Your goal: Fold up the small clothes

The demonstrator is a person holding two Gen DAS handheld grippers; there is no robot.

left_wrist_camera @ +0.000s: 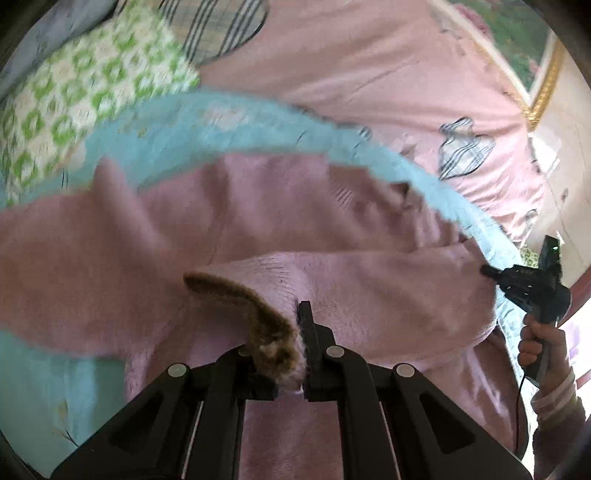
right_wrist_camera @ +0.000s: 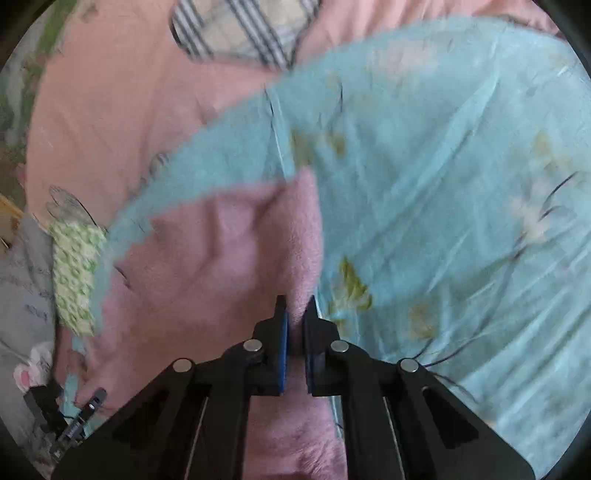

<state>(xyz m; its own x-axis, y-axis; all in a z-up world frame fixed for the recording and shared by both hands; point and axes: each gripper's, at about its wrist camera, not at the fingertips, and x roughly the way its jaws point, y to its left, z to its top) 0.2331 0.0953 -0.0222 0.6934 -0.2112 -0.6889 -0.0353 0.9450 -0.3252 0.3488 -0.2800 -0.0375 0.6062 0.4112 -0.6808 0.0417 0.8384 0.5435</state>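
Pink sweater (left_wrist_camera: 332, 206) lies spread on the blue floral sheet (right_wrist_camera: 461, 166), on a bed with a pink cover (left_wrist_camera: 388, 85) at the far side. A green patterned cloth (left_wrist_camera: 81, 96) and a plaid patch (left_wrist_camera: 218, 26) sit at far left.

Left gripper (left_wrist_camera: 301, 332): jaws pressed together, pinching a pink knit edge of the sweater that carries a brown furry trim (left_wrist_camera: 255, 306); the trim curls out to the left of the fingers.

Right gripper (right_wrist_camera: 295, 325): jaws nearly together, pinching a ridge of the pink fabric that runs away from the fingers as a raised fold. In the left wrist view it shows at the right edge of the sweater, held by a hand (left_wrist_camera: 539, 343) in a striped cuff.

Handling, judged: light, soft, fully limp knit. It drapes and bunches between the two holds, so it will sag unless kept taut. The fleecy nap looks grippy rather than slippery; not fragile, though the knit may stretch if pulled hard. Best holds are hems, cuffs and corners, where layers are thick enough to pinch.

Texture: fuzzy brushed knit with ribbing visible near the left hold; the sheet is smooth, thin and creased. Motion blur hides finer detail.
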